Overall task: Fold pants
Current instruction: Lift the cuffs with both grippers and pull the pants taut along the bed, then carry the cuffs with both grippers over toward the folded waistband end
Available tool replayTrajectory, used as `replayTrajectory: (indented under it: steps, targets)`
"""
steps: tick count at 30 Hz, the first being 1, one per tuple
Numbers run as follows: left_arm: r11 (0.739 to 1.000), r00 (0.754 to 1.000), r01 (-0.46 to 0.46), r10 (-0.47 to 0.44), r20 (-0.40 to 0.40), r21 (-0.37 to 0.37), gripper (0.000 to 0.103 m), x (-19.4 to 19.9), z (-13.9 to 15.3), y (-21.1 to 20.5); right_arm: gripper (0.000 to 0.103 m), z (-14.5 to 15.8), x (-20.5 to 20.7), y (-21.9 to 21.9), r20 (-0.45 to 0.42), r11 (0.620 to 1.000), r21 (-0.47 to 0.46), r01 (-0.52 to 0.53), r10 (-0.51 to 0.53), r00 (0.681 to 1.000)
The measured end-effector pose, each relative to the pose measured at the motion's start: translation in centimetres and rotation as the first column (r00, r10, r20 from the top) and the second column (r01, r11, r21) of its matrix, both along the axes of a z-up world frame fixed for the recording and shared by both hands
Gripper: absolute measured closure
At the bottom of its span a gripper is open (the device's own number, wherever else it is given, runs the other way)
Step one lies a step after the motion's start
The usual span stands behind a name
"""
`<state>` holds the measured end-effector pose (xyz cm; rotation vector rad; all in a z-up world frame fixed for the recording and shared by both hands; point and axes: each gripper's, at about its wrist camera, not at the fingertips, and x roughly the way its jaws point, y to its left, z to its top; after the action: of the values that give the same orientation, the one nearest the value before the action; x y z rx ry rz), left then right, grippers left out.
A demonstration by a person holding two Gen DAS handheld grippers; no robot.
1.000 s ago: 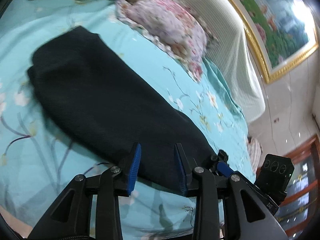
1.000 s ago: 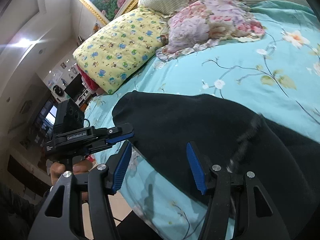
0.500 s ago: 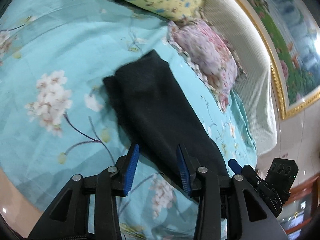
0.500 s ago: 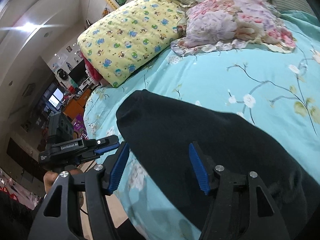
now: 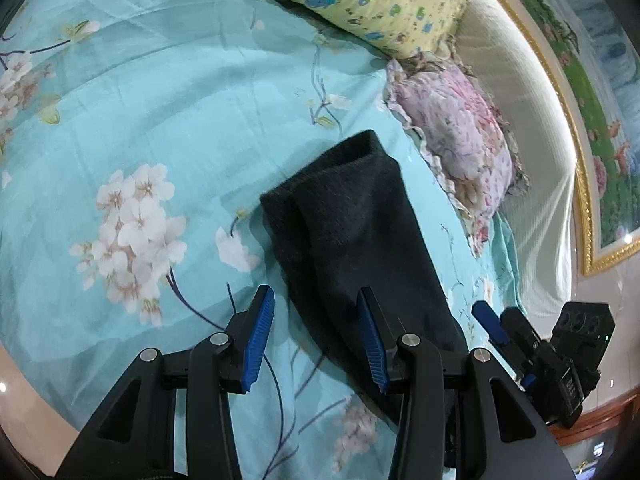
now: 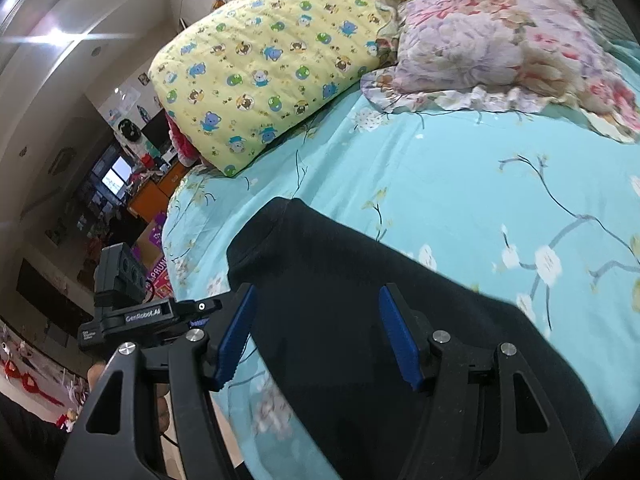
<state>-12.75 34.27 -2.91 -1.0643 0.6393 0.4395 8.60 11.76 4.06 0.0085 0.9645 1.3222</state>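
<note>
Black pants [image 5: 360, 240], folded lengthwise into a long strip, lie flat on the teal flowered sheet [image 5: 160, 100]. My left gripper [image 5: 316, 312] hovers open just above the strip's left edge, with its right finger over the cloth and nothing pinched. In the right wrist view the pants [image 6: 360, 280] run from the middle down to the right. There my right gripper [image 6: 316, 316] is open above the strip near its rounded end, gripping nothing. The right gripper's camera block [image 5: 580, 344] shows at the left view's right edge.
A yellow cartoon-print pillow [image 6: 272, 68] and a pink floral pillow [image 6: 500, 40] lie at the head of the bed, against a striped headboard [image 5: 532, 120]. The bed's edge [image 5: 44, 372] runs along the lower left. Cluttered room furniture [image 6: 120, 184] stands beyond the bed.
Both grippers' jaws have widened a little. The left view has swung and drawn back, so the pants look smaller and their end is in full view. The right gripper slid along the strip.
</note>
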Motion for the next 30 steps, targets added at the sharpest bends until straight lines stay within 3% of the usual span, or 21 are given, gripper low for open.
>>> replayTrajectory:
  steps: [10,23,25,26,30]
  targets:
    - [0.999,1.000,-0.007,0.007,0.002,-0.035,0.060,1.0,-1.0,1.4,0.039,-1.3,2.0,7.4,0.016,0.992,-0.081,-0.101,0.102,0.995]
    - [0.999,1.000,-0.020,0.020,0.008,-0.040,0.063,2.1,-1.6,1.8,0.039,-3.5,2.4,15.1,0.061,0.942,-0.214,-0.258,0.277,0.959]
    - [1.000,1.000,-0.016,0.016,-0.005,-0.023,0.070,2.4,-1.5,1.8,0.045,-3.7,2.4,15.7,0.050,0.937,-0.214,-0.276,0.293,0.955]
    - [1.000,1.000,-0.013,0.013,-0.010,-0.020,0.072,2.5,-1.5,1.8,0.059,-3.8,2.2,15.9,0.045,0.933,-0.210,-0.291,0.306,0.951]
    - [1.000,1.000,-0.021,0.021,-0.009,-0.018,0.079,2.7,-1.0,1.6,0.078,-3.4,1.1,15.7,0.077,0.932,-0.216,-0.289,0.312,0.947]
